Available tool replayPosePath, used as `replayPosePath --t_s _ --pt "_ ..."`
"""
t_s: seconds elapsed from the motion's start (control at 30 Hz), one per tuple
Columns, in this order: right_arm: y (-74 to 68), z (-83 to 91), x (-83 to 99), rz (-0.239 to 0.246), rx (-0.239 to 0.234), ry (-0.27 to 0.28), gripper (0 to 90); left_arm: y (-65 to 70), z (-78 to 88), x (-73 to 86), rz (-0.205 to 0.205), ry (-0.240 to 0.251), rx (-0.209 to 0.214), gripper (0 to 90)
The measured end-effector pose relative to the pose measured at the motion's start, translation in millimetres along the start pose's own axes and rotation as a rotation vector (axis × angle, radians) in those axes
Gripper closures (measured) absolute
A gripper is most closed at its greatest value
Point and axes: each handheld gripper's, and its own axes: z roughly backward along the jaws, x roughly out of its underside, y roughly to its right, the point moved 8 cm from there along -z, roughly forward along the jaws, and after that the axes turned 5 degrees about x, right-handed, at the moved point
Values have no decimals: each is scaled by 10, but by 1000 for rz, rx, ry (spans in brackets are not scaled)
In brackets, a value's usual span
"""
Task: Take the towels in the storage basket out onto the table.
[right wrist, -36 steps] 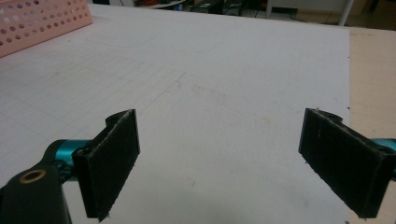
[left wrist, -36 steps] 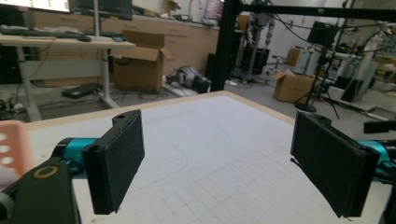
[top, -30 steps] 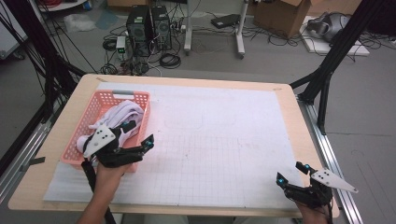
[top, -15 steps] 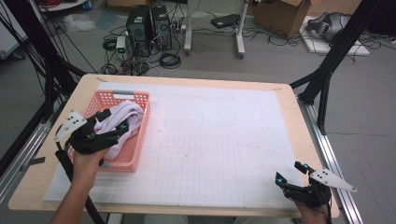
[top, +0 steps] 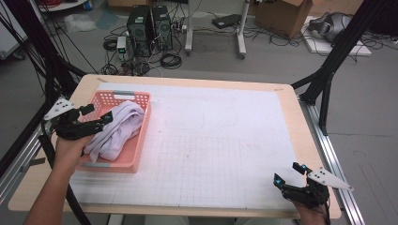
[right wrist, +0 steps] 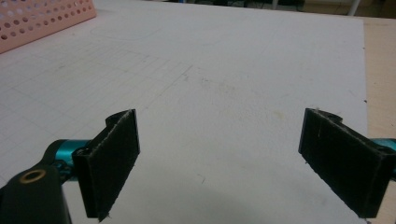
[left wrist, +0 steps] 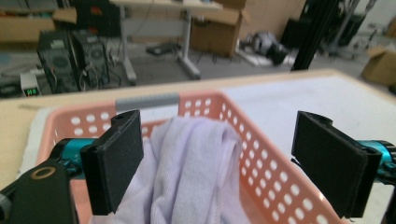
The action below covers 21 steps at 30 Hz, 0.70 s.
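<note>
While the left gripper (top: 96,117) hangs over the near left part of the pink perforated basket (top: 136,154), its two black jaws stand wide apart with nothing between them. In the left gripper view the same gripper (left wrist: 219,158) looks along the basket (left wrist: 280,182), and the white cloth (left wrist: 191,172) lies bunched directly ahead of and below the gap between the jaws, not touched by either pad as far as can be seen. The basket's grey handle strip (left wrist: 147,101) sits on the far rim, beyond the cloth. From the high view the white cloth (top: 117,131) fills most of the basket lengthwise, lying just ahead of the left gripper's jaw tips. The person's left hand (top: 70,150) grips the tool from behind, with the grey three-cornered plate (top: 58,108) on top of it.

The right gripper (top: 293,176) is well apart from the basket, low over the near right corner of the white gridded mat (top: 225,150), which covers the wooden table (top: 300,122). Its jaws are likewise spread open and hold nothing. In the right gripper view the gripper (right wrist: 219,158) faces across bare mat (right wrist: 224,84), and a corner of the pink basket (right wrist: 42,18) shows far ahead and off to the left of its jaws. Beyond the table, two computer towers (top: 150,26) and loose cables (top: 169,58) lie on the floor.
</note>
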Motion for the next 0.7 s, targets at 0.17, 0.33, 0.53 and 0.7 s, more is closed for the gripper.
replayPosePath --t_s 0.17,0.33,0.53,0.7 --pt "8 5 -5 -2 4 4 110 -61 -198 157 -11 -123 -19 173" --pt "22 5 10 -6 9 0 111 -113 -365 321 -12 -224 -21 175" --pt "11 12 7 8 8 1 110 -166 -512 541 -50 -372 -72 197" --pt "22 34 2 2 12 2 111 -214 -589 707 -53 -482 -96 173"
